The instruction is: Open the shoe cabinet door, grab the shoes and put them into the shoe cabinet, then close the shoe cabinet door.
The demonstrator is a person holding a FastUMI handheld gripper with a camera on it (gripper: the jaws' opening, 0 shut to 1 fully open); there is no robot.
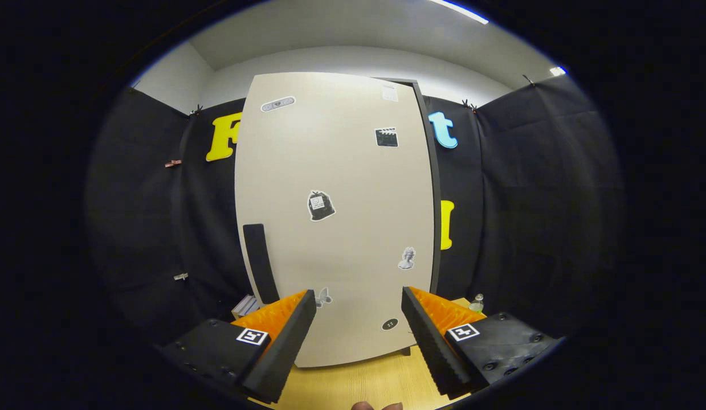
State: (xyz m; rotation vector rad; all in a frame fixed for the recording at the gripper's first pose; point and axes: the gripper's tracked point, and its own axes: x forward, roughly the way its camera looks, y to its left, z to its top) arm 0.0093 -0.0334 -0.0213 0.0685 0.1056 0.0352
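The shoe cabinet [335, 216] stands upright straight ahead of the fingers, its pale beige door shut and dotted with several stickers. A dark vertical handle [260, 263] sits along the door's lower left side. My gripper [358, 307] is open, its two fingers spread wide with nothing between them, a short way back from the door's lower part. The handle lies just beyond and above the left finger [284, 336].
The cabinet rests on a light wooden table [364, 381]. A small clear bottle [476, 303] stands by the cabinet's right foot, and a stack of flat things [245, 305] lies at its left foot. Black cloth walls close in both sides. Fingertips of a hand [375, 406] show below.
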